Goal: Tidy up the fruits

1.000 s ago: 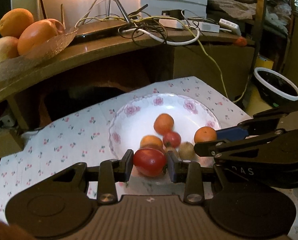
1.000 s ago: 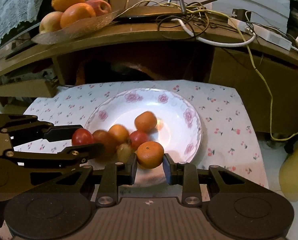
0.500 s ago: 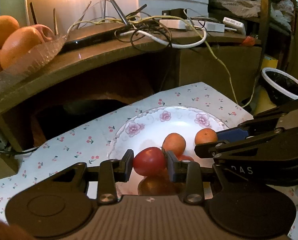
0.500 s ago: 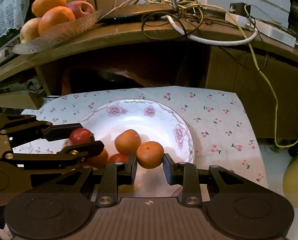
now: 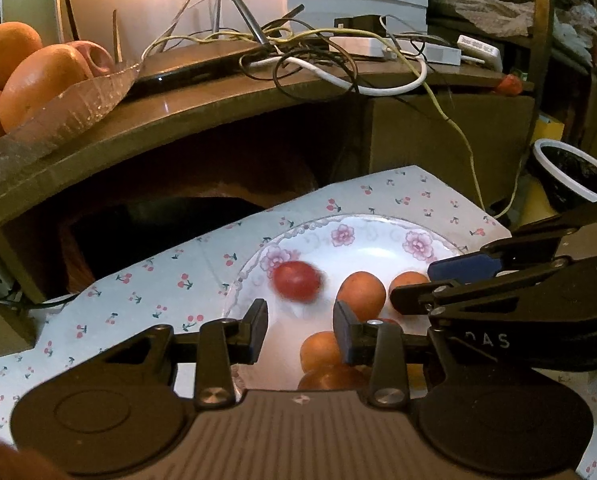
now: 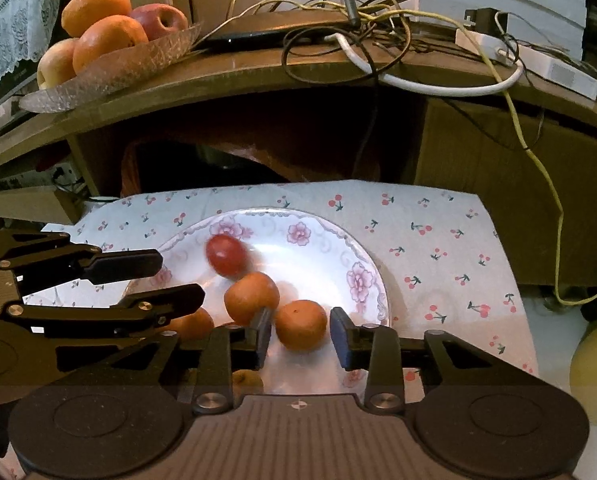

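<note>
A flowered white plate (image 5: 378, 236) (image 6: 362, 256) lies on a cherry-print cloth. My left gripper (image 5: 300, 330) is open and holds nothing. A red tomato (image 5: 296, 280) (image 6: 226, 254) is blurred on the plate just beyond its fingertips. My right gripper (image 6: 300, 334) (image 5: 426, 280) is open, with a tangerine (image 6: 300, 324) (image 5: 408, 280) lying on the plate between its fingers, a slim gap on each side. Other orange fruits (image 5: 360, 294) (image 6: 252, 296) sit mid-plate. A small brownish fruit (image 6: 248, 380) shows under the right gripper's left finger.
A wooden shelf (image 6: 258, 76) overhangs the back, with a glass dish of oranges and apples (image 6: 106, 36) (image 5: 38, 80) at its left and tangled cables (image 6: 358, 32) and a router. A white-rimmed dark bowl (image 5: 570, 176) stands at the far right.
Both grippers moved forward over the plate. The left one let go of the red tomato, which is rolling ahead. The right one's fingers parted slightly from the tangerine.
</note>
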Demonstrator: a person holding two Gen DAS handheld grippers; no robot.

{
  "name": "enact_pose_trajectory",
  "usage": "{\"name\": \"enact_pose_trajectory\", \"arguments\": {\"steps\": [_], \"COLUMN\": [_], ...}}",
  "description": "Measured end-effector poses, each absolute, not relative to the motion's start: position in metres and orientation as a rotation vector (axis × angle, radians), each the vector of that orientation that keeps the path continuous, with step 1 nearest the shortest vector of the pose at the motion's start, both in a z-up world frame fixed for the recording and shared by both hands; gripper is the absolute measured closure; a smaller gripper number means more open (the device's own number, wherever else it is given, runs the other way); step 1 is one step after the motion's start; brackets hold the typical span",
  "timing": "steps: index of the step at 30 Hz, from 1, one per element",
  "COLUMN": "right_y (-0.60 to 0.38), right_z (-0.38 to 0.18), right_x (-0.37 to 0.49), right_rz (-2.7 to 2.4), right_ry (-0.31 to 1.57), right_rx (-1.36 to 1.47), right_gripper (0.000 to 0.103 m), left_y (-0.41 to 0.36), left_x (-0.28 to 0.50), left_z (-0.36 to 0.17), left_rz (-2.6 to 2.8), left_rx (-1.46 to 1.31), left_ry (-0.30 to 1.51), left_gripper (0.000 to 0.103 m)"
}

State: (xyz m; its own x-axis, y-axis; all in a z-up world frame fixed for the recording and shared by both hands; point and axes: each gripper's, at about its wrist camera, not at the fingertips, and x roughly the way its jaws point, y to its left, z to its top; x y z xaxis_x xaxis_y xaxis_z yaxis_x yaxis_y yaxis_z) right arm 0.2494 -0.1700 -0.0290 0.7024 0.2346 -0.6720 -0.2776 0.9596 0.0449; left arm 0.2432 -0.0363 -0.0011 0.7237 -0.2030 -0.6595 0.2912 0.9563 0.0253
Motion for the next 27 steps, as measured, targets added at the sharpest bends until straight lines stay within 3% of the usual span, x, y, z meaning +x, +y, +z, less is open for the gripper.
{"name": "enact_pose_trajectory", "arguments": {"steps": [27], "right_y": [-0.172], "right_z": [-0.010], "right_x": [0.160], "right_rz": [0.252], "right_ry": [0.742], "right_rx": [-0.043], "right_gripper": [0.058], "left_y": [-0.013], "left_x": [0.150], "left_z": [0.026], "left_rz": [-0.209], "left_rx": [0.043], "left_ry": [0.744], "left_gripper": [0.051]}}
